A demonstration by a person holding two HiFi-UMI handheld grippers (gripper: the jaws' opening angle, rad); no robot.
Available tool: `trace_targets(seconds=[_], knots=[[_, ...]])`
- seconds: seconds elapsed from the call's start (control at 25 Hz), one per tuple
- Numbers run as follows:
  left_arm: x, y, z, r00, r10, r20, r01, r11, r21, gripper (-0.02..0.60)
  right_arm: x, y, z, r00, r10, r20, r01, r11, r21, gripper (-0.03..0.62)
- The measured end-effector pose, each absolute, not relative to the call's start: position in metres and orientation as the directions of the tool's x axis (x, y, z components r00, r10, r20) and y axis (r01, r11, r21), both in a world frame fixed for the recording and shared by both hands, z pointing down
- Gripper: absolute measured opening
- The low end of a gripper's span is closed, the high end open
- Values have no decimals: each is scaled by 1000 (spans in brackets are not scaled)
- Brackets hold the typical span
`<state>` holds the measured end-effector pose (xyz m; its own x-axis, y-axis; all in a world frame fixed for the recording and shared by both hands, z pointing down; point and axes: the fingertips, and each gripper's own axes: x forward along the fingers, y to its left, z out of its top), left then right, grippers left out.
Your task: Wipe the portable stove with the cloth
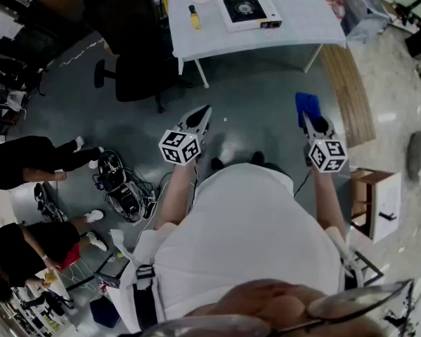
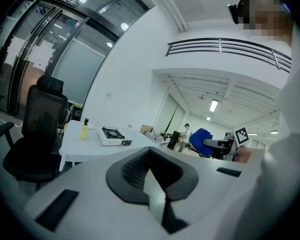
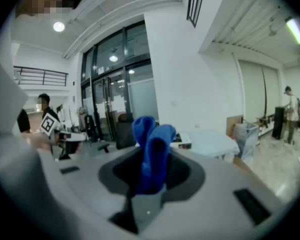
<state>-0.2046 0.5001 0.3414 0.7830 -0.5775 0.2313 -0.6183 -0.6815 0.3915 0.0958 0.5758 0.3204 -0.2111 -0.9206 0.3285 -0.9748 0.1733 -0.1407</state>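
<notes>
Both forearms reach forward from the torso, low in the head view, over grey floor. Left gripper (image 1: 202, 114) at centre-left, jaws pressed together with nothing between them. Right gripper (image 1: 306, 118) at centre-right, jaws clamped on the cloth (image 1: 306, 102), bright blue, bunched, two folds sticking up past the jaw tips (image 3: 152, 145). Each gripper's marker cube (image 1: 180, 147) shows black-and-white square patterns. Portable stove (image 1: 249, 10) sits at top centre on the white-covered surface (image 1: 305, 21), well apart from both grippers: white flat body, black top, round burner, dark control strip along its front edge. Yellow bottle (image 1: 195, 17) lies near the stove's left.
</notes>
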Motion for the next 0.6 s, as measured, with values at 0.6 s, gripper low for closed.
trace_targets(seconds=[0.6], knots=[[-210,484,344,796,-559,231,-602,-698,388,32,87,563,321,-197,-925,325,-978,161,-134,121]])
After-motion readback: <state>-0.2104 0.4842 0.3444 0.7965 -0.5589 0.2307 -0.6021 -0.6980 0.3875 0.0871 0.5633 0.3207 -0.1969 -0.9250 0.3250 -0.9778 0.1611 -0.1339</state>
